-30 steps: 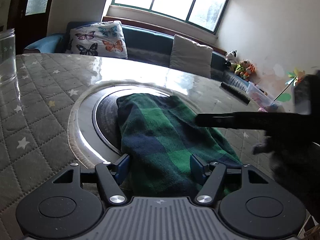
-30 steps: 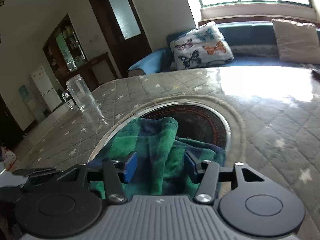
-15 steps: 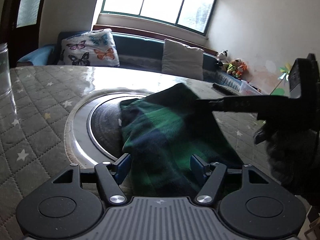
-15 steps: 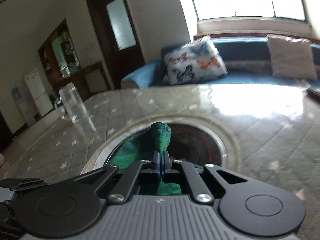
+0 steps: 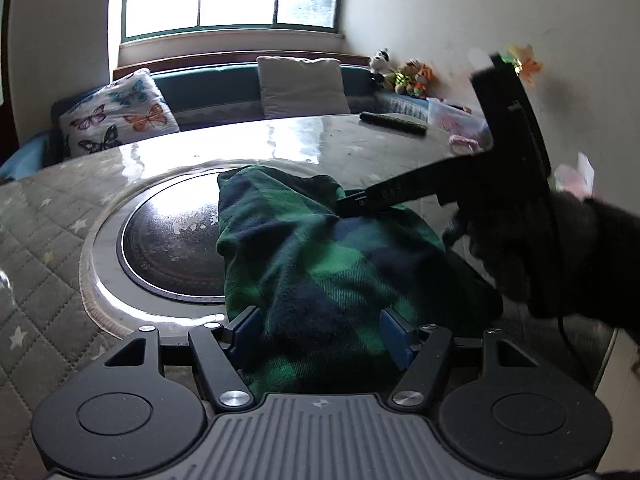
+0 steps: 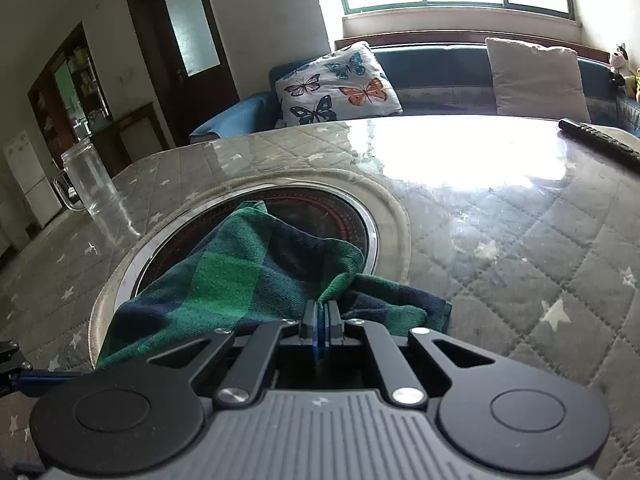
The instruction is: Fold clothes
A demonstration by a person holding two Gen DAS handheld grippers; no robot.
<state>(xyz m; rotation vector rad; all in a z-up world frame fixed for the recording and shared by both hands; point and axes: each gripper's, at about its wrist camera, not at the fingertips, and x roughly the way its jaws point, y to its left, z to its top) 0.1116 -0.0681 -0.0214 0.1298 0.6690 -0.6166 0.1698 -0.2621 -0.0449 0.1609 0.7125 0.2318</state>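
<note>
Right claw (image 6: 320,312) now pinches the green-and-navy plaid cloth (image 6: 240,280).
A second ago spread; left claw (image 5: 322,330) stays spread astride it, so folding can begin.

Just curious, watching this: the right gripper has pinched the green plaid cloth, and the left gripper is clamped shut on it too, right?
Not quite. The left wrist view shows the left gripper open, its pads astride the green plaid cloth. The right gripper has pinched it.

Our left tongs (image 5: 320,330): jaws set wide apart, angled downward, pads not pressing. Our right tongs (image 6: 321,314): jaws closed tight together, pinching a fold of cloth (image 6: 240,280), angled downward. Our right hand (image 5: 540,248): dark-gloved, gripping the handle.
</note>
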